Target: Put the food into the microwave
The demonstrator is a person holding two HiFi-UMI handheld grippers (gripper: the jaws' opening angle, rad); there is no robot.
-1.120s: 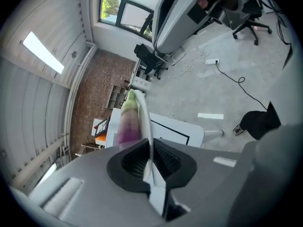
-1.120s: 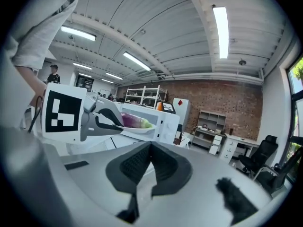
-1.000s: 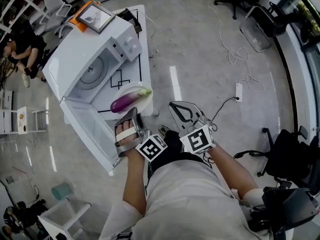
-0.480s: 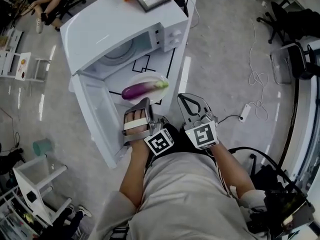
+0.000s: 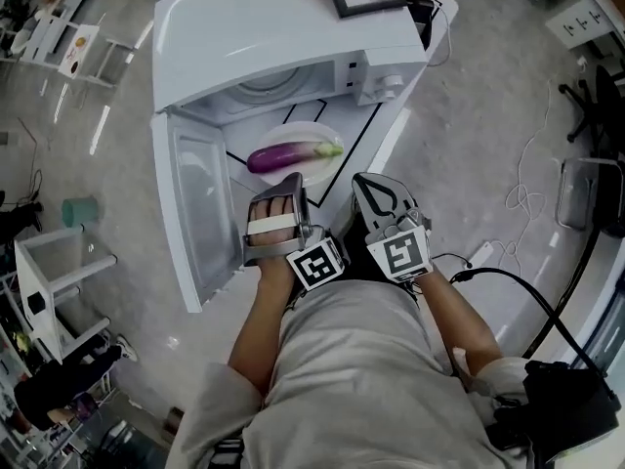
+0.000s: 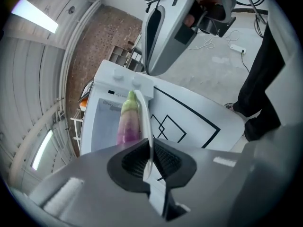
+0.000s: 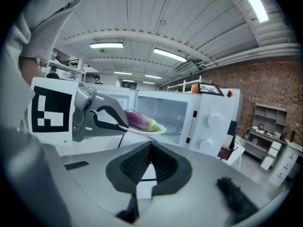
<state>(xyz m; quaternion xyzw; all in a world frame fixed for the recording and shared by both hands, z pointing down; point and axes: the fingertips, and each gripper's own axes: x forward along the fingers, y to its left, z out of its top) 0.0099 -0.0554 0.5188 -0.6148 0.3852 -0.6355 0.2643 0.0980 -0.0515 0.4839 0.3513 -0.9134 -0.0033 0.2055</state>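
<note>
"Head view first: where's the food?"

"The eggplant [image 5: 288, 154] lies on the plate [image 5: 314, 132], just above the middle of the frame. It's right in front of the open mouth of the microwave [image 5: 283, 37]. The plate is held up over the white table [image 5: 363, 125], outside the cavity."

"And the door?"

"The door [image 5: 200, 218] hangs open toward the left side of the frame, next to my left claw [image 5: 291, 182]."

"What's that claw doing?"

"Pinching the plate's near rim. In the left gripper view the plate runs edge-on straight into my closed pads (the eggplant shows on the plate's left side there)."

"And the other one?"

"My right claw [image 5: 366, 186] sits just right of the left one, at the plate's lower right and clear of it. Its jaws are pressed together with nothing between them. The right gripper view shows the plate and eggplant left of centre. The lit cavity is behind them, and the microwave's two knobs [image 7: 210, 132] are to the right."
</note>
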